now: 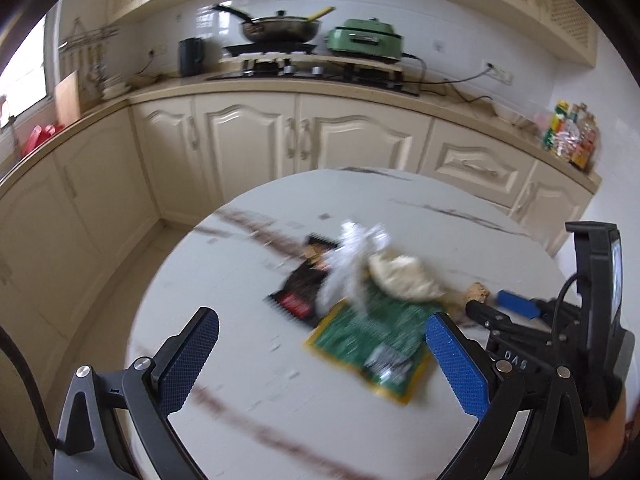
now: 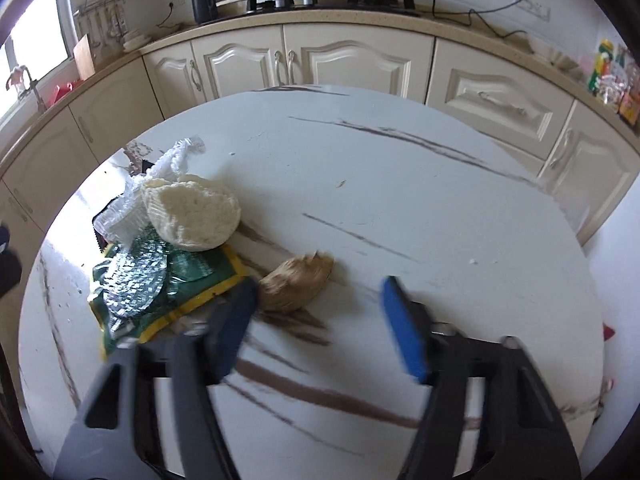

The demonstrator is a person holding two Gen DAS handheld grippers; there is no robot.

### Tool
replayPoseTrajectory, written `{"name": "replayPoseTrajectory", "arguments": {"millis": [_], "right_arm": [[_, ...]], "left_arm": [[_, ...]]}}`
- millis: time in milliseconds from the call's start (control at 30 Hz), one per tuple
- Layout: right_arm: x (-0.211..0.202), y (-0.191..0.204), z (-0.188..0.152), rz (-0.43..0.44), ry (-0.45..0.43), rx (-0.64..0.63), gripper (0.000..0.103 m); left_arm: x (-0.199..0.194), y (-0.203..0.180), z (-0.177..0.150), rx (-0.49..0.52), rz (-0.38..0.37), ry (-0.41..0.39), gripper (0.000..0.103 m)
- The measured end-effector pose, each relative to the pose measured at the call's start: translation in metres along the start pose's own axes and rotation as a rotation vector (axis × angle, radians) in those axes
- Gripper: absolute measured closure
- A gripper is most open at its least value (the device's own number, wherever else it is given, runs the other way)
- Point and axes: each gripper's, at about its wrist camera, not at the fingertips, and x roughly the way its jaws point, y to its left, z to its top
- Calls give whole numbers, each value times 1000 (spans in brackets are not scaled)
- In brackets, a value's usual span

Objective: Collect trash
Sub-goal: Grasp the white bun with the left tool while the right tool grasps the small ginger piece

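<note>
table: a round white marble-look table [image 2: 400,184] with brown veins is seen in both views, kitchen cabinets [image 1: 248,140] behind it.
trash pile: a cluster of litter is gathered on the table's left half in the right wrist view.
green wrapper: a green packet with yellow edge [image 2: 200,276] is laid flat on the table; crinkled silver foil [image 2: 132,284] is seen on top of it.
white lump: a pale, crumbly round piece [image 2: 192,212] is rested on the green wrapper's far edge, touching white netted plastic [image 2: 168,164].
black wrapper: a dark packet [image 1: 304,280] is seen beside the pile in the left wrist view, partly covered by the plastic.
brown lump: a tan crumpled piece [image 2: 296,280] is lain on the table just right of the green wrapper, apart from the white lump.
left gripper [image 1: 320,348]: jaws are spread wide, nothing held, hovered over the green wrapper.
right gripper [image 2: 320,320]: jaws are parted, nothing held; the brown lump is found just beyond the left fingertip. motion blur is noted.
counter: a wok [image 1: 280,26] and a green cooker [image 1: 364,38] are seen.
</note>
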Motion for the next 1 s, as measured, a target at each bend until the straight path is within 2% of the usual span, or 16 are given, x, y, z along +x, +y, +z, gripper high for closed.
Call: {"name": "replayPoseTrajectory", "arguments": {"millis": [100, 167, 200, 400, 467, 533, 567, 633, 700, 733, 767, 833, 1000], "right_arm": [[-3, -15, 0, 21, 0, 11, 81], [-3, -26, -1, 26, -1, 19, 86], [-4, -32, -2, 29, -3, 24, 89], [-11, -59, -8, 54, -7, 41, 94], [-12, -70, -10, 58, -10, 53, 94], [-14, -77, -10, 77, -12, 70, 94], [-14, -81, -10, 89, -16, 81, 91], [-14, -85, -11, 86, -20, 78, 78], [-14, -86, -9, 83, -32, 69, 52], [-13, -85, -8, 87, -33, 61, 49], [-12, -83, -5, 97, -37, 46, 48], [-8, -78, -1, 101, -34, 25, 47], [4, -58, 9, 97, -5, -83, 49]], "left_arm": [[25, -26, 12, 36, -40, 30, 1], [43, -43, 18, 52, -60, 60, 1], [56, -51, 23, 62, -46, 78, 1], [110, -71, 43, 77, 34, 132, 1], [127, -75, 45, 72, 37, 152, 1], [145, -82, 44, 82, 72, 173, 3], [151, -88, 43, 89, 86, 177, 4], [160, -94, 44, 100, 101, 175, 8], [165, -98, 44, 110, 110, 168, 15], [170, -101, 44, 127, 123, 179, 22], [172, -102, 44, 136, 127, 177, 31], [177, -105, 42, 145, 102, 179, 38], [176, -97, 37, 169, 43, 163, 42]]}}
